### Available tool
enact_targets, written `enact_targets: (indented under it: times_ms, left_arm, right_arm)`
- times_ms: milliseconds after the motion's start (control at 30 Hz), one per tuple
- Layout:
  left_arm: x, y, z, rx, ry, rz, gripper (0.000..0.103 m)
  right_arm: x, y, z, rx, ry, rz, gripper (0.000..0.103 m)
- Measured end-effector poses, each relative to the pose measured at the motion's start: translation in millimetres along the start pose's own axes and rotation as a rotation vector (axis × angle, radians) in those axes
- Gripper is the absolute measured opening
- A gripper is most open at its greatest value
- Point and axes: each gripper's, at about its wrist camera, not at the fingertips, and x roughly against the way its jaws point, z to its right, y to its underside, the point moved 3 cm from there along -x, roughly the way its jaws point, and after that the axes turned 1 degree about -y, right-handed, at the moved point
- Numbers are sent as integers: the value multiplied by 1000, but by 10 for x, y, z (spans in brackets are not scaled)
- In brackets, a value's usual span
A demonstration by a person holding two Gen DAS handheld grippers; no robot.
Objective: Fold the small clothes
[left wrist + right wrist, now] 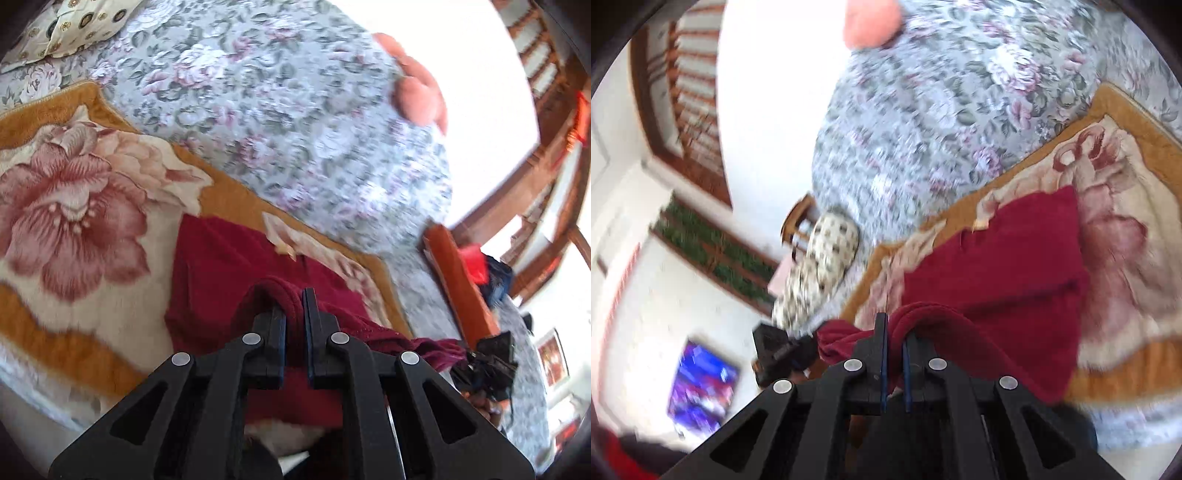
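On the bed: we see a blanket (74,206) with a big pink flower, lying over a flowered sheet (277,110).
Pillow: at 11 o'clock in the left view (74,26), on the sheet.
Red garment (229,266): spread on the blanket, its near edge lifted at 6 o'clock in both views.
Left gripper (294,314): we see its fingers pinching a fold of the red garment.
Right gripper (895,339): nearly pressed together, cloth bunched between its fingers.
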Motion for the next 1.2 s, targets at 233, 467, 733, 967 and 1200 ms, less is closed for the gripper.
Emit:
enact_targets:
  times_ms: [233,467,733,967,1200]
  left_arm:
    - [-940,-523,-317,69,-123,-71,6]
    - [-1515,-648,-507,61,-201,-109,6]
    - [-1862,-698,-513,-35,-226,-236,9]
    - [-1572,-763,-515,-50,-101,-277,45]
    - [-1170,-1080,-511,101,-61,-71,60]
  right_arm:
    - [-853,-758,723,-234,57,34,5]
    - [-1242,-1048,1462,-344,159,69,5]
    - [-1229,-1130,1671,-367,119,194,11]
    - [-892,-1180,1463,-277,123,304,50]
    - [-891,-1077,1215,-138,246,206,50]
